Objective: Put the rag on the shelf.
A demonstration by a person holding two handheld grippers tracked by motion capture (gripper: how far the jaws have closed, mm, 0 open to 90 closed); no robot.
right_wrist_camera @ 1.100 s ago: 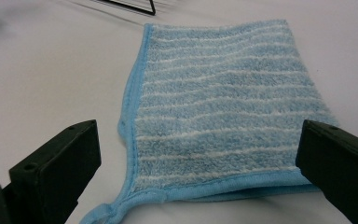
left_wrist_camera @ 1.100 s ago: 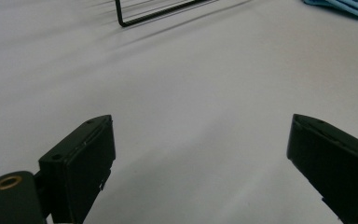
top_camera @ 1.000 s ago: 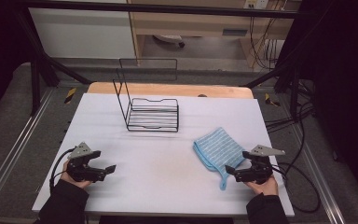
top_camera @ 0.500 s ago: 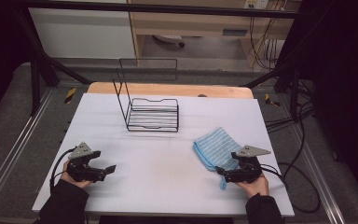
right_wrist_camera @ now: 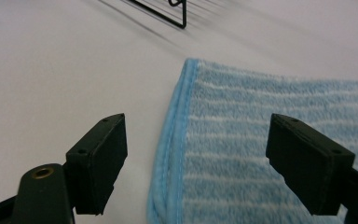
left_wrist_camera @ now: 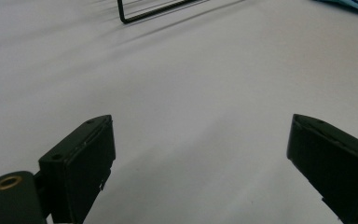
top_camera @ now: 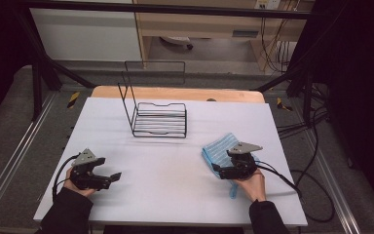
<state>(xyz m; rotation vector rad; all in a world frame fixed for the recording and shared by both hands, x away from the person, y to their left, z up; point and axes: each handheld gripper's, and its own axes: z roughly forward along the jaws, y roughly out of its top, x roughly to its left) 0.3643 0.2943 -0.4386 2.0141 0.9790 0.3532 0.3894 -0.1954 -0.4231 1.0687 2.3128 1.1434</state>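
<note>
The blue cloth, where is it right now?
In the high view the blue cloth lies on the right side of the white table, partly under the open right gripper, right of the wire rack.

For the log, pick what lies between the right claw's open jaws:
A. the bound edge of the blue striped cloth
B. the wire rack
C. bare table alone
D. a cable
A: in the right gripper view the right claw stands with its jaws wide apart, and the bound edge of the blue striped cloth runs between them; the wire rack stands farther off.
</note>
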